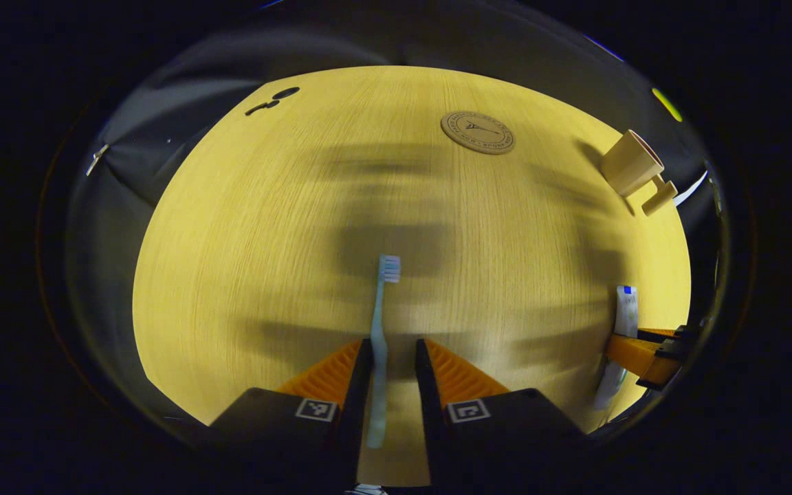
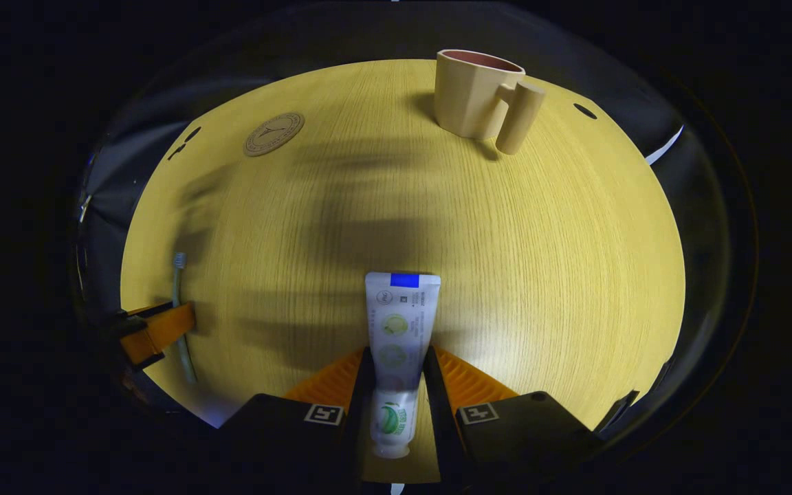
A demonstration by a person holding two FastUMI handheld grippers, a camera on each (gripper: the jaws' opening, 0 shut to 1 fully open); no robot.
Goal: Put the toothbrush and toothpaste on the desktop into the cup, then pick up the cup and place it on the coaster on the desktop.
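A pale blue toothbrush [image 1: 377, 330] lies flat on the yellow wooden table [image 1: 231, 275], bristles pointing away. My left gripper [image 1: 394, 342] is open astride its handle, which rests against one finger with a gap to the other. A white toothpaste tube [image 2: 401, 316] lies between the fingers of my right gripper [image 2: 397, 349], and both fingers press on its sides. The beige cup [image 2: 468, 96] stands upright at the far side, handle toward me. A round brown coaster [image 2: 273, 133] lies far left of it. The right gripper [image 1: 633, 352] also shows over the toothpaste [image 1: 626, 313] at the right.
The left gripper [image 2: 162, 330] and the toothbrush [image 2: 179, 302] sit at the left edge of the right gripper view. The cup [image 1: 630, 165] and coaster [image 1: 478, 132] stand at the table's far side. Small dark holes [image 1: 286, 92] mark the tabletop's far corner.
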